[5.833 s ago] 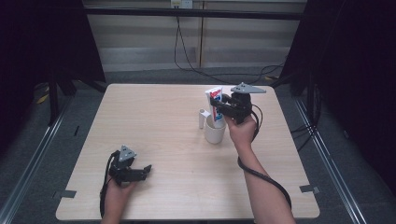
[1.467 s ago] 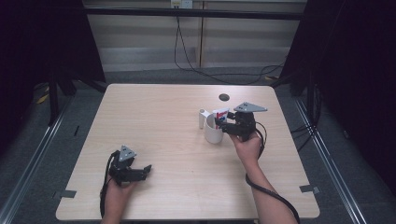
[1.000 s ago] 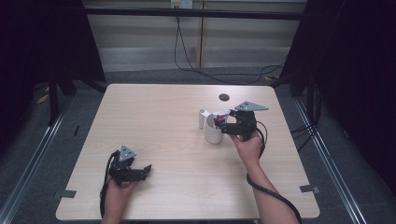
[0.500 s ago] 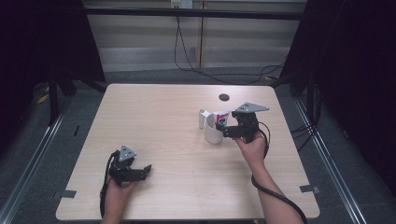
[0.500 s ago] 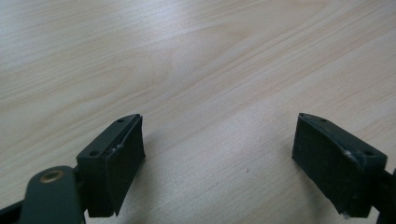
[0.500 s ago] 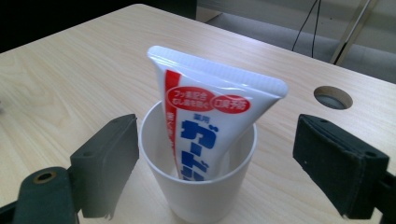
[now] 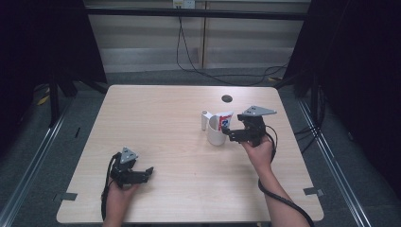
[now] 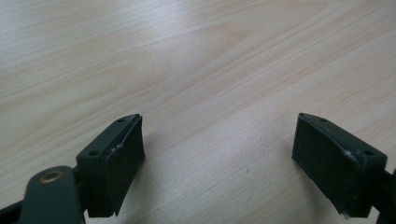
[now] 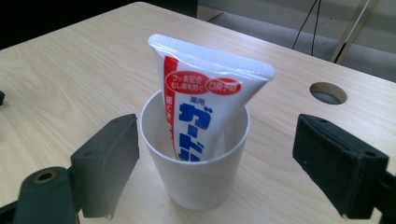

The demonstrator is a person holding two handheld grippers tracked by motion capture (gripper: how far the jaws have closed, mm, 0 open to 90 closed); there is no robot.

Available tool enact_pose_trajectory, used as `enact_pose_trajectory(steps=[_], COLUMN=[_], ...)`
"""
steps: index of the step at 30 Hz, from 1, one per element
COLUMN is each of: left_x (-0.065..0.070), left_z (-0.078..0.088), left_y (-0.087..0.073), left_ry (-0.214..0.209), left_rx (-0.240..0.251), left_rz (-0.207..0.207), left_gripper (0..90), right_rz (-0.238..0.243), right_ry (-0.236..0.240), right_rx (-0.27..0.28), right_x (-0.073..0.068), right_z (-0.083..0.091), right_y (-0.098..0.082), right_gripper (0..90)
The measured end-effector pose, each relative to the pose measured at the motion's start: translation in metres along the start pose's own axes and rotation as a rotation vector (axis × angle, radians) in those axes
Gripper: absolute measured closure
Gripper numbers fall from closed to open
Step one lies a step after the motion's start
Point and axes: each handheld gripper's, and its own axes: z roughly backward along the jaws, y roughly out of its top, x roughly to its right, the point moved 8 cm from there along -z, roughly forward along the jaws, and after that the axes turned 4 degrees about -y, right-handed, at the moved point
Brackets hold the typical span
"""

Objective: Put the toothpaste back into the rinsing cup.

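Note:
A white cup (image 7: 216, 136) stands right of the table's middle, and a white, red and blue toothpaste tube (image 7: 225, 121) leans upright inside it. In the right gripper view the tube (image 9: 205, 107) rises out of the cup (image 9: 196, 182), crimped end up. My right gripper (image 7: 228, 133) sits just right of the cup and points at it. Its jaws (image 9: 215, 140) have just been opening and stand wide, the cup ahead of them and untouched. My left gripper (image 7: 149, 171) rests on the table at the front left, open (image 8: 217, 140) over bare wood.
A small white upright object (image 7: 204, 119) stands just behind and left of the cup. A round cable hole (image 7: 227, 98) lies in the table (image 7: 156, 113) behind the cup, also in the right gripper view (image 9: 328, 93). Cables trail from both grippers.
My right gripper has let go of the toothpaste tube, which now stands in the cup, and has drawn back slightly to the right. The left gripper has stayed put.

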Motion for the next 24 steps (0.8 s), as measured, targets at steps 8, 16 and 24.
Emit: enact_pose_trajectory(steps=[8,16,24], left_x=[0.0,0.001,0.0], left_z=[0.0,0.0,0.0], left_y=[0.0,0.0,0.0], left_ry=[0.002,0.006,0.0], left_rx=[0.004,0.006,0.003], left_rz=[0.004,0.005,0.004], left_gripper=[16.7,16.5,16.4], right_rz=[0.004,0.012,-0.002], right_ry=[0.006,-0.001,-0.002], right_rx=[-0.001,0.001,-0.001], right_x=[0.003,0.008,0.013], right_z=[0.01,0.023,0.035], right_y=[-0.002,-0.008,-0.017], right_gripper=[14.1,14.2,14.2])
